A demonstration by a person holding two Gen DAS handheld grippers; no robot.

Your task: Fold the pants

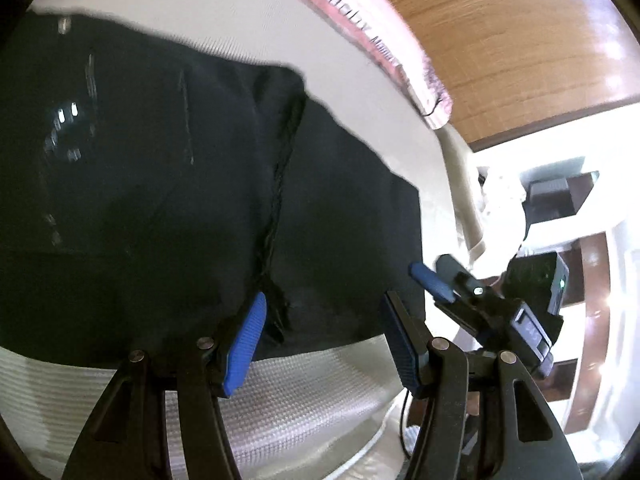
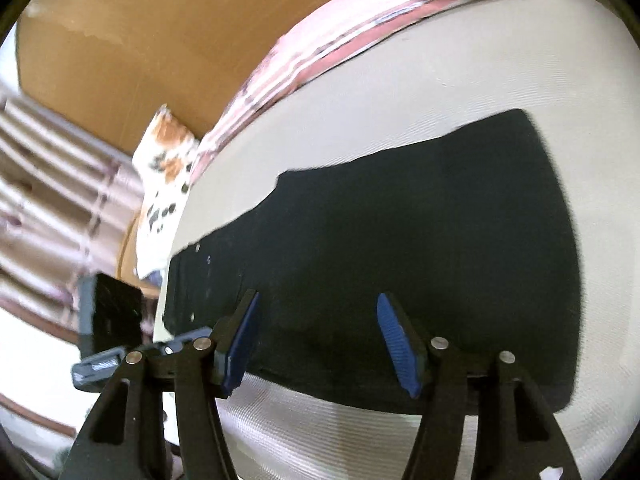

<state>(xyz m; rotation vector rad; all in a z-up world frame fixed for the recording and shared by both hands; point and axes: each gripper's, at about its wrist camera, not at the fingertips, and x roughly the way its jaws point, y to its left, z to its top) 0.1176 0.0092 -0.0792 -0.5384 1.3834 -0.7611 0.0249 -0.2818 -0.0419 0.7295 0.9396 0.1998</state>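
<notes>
Dark navy pants (image 1: 168, 200) lie flat on a white textured bed cover (image 1: 304, 396), with a frayed seam running down toward their near edge. My left gripper (image 1: 325, 304) hovers open over that near edge, and nothing is pressed between its blue pads. In the right wrist view the pants (image 2: 400, 232) stretch as a long folded band across the bed cover (image 2: 360, 432). My right gripper (image 2: 318, 300) stands open above their near edge, holding nothing. One blue finger (image 1: 430, 280) of the right gripper shows just off the pants' right corner.
A pink striped blanket (image 2: 320, 56) lies along the far side of the bed against a wooden headboard (image 2: 140, 40). A spotted pillow (image 2: 164, 184) sits at the bed's left end. The left tool's black housing (image 2: 112, 320) shows at the left. White furniture (image 1: 560, 184) stands beyond the bed edge.
</notes>
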